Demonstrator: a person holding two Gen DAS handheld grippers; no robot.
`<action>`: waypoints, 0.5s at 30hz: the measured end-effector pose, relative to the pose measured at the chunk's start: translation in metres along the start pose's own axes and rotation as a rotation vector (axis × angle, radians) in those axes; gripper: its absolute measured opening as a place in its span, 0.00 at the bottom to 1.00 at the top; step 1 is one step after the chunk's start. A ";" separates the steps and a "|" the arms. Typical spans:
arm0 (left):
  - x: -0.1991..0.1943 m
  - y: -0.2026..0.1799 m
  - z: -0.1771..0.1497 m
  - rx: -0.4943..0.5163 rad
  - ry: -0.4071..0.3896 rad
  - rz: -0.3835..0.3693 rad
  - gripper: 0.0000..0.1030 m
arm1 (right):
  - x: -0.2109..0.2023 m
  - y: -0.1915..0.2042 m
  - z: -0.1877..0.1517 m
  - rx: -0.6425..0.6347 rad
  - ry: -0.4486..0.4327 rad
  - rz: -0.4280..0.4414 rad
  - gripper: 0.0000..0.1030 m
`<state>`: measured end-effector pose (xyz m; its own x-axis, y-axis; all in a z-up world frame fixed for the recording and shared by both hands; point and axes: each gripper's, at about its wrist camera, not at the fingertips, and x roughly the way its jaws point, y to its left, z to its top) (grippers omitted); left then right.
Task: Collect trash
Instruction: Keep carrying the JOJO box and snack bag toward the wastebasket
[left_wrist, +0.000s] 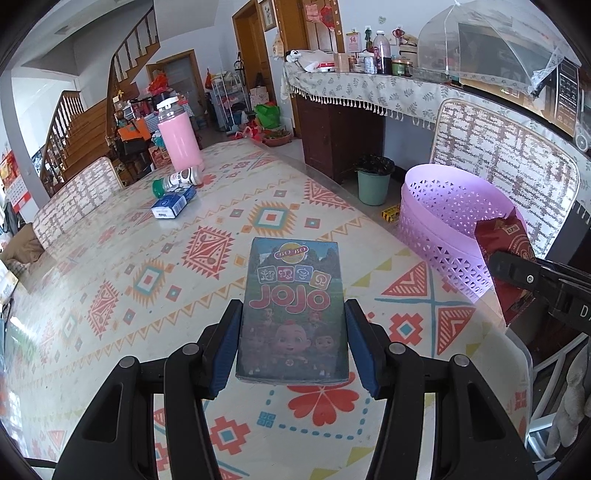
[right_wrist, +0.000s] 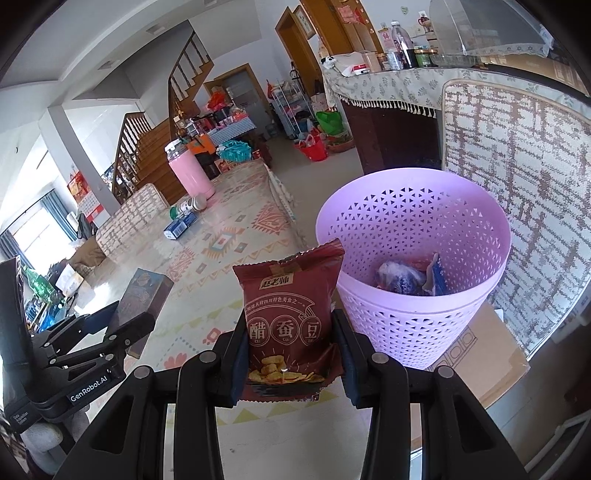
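Observation:
My left gripper (left_wrist: 293, 334) is shut on a blue JOJO carton (left_wrist: 293, 310), held above the patterned table (left_wrist: 147, 258). My right gripper (right_wrist: 290, 338) is shut on a dark red snack bag (right_wrist: 290, 306), just left of the purple perforated bin (right_wrist: 417, 236) and short of its rim. Crumpled wrappers (right_wrist: 406, 277) lie in the bin's bottom. In the left wrist view the bin (left_wrist: 443, 218) stands to the right, with the red bag (left_wrist: 506, 243) and the right gripper's finger at its near side. The right wrist view shows the left gripper (right_wrist: 118, 314) with its carton (right_wrist: 147, 291) at lower left.
At the table's far end stand a pink flask (left_wrist: 179, 138), a toppled green-capped bottle (left_wrist: 177, 181) and a small blue box (left_wrist: 173, 205). Covered chairs (left_wrist: 502, 162) sit behind the bin and at the left. A cardboard box (right_wrist: 484, 354) lies under the bin. A green floor bin (left_wrist: 373, 181) stands beyond.

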<state>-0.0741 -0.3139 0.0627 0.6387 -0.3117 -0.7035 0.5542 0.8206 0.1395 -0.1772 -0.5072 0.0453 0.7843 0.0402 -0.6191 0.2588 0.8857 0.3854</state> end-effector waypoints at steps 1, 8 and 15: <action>0.000 -0.001 0.000 0.000 0.000 -0.001 0.52 | -0.001 -0.001 0.001 0.000 0.000 0.000 0.43; 0.003 -0.005 0.003 -0.003 0.002 -0.009 0.52 | -0.004 -0.002 0.005 -0.002 -0.001 0.001 0.43; 0.007 -0.001 0.003 -0.016 0.012 -0.005 0.52 | 0.000 0.002 0.006 -0.007 0.011 0.006 0.43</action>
<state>-0.0687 -0.3186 0.0598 0.6296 -0.3099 -0.7125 0.5482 0.8270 0.1248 -0.1734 -0.5081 0.0501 0.7798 0.0507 -0.6240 0.2497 0.8888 0.3843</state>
